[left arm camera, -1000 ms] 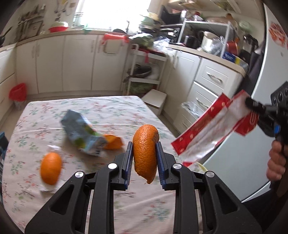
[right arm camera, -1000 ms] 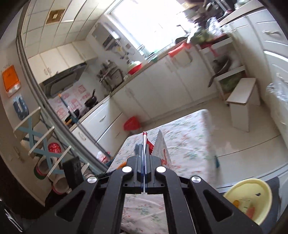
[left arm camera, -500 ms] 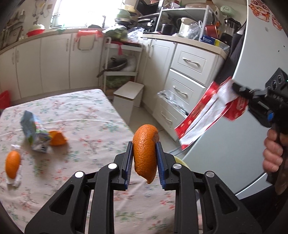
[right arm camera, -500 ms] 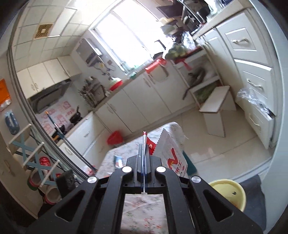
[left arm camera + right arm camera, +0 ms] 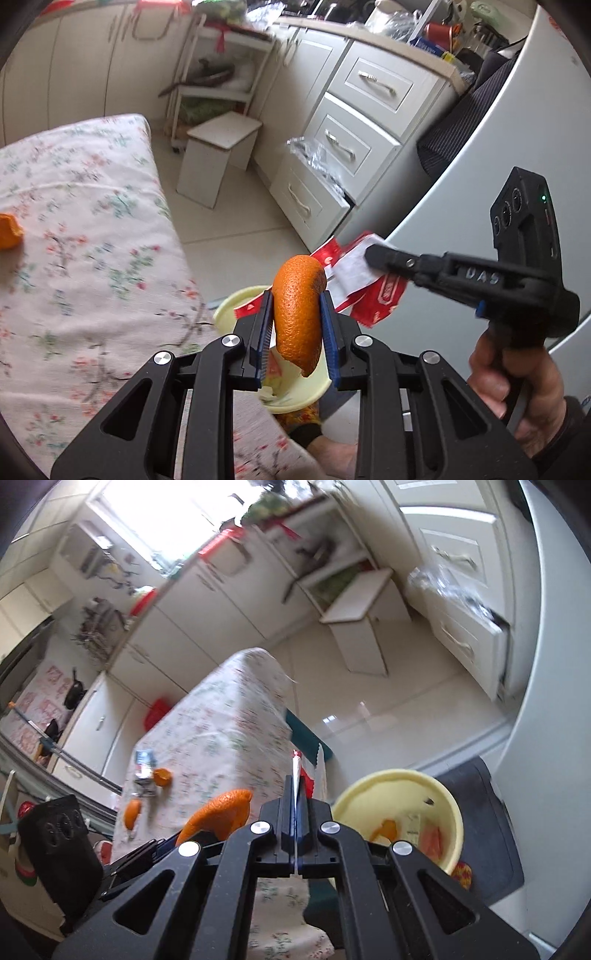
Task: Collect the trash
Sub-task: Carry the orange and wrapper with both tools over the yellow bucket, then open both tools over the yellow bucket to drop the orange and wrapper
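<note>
Left gripper (image 5: pixel 296 334): jaws clamping an orange peel (image 5: pixel 298 314) above the yellow bin (image 5: pixel 400 812), beyond the table's edge (image 5: pixel 177 236). Right gripper (image 5: pixel 295 825): jaws pinching flat on a red-white wrapper (image 5: pixel 364 280), hanging over the same bin.

- Orange peel (image 5: pixel 299 314): curved, dimpled strip, upright at lower centre of the left view.
- Red-and-white wrapper (image 5: pixel 364 275): crumpled, right of centre.
- Yellow bin (image 5: pixel 402 790): round, open, scraps inside, lower right of the right view.

At ten o'clock I see the floral-clothed surface (image 5: pixel 85 236); a white stool (image 5: pixel 218 155) stands at twelve on the floor, white drawers (image 5: pixel 351 147) at one, the fridge (image 5: pixel 491 177) at three.
</note>
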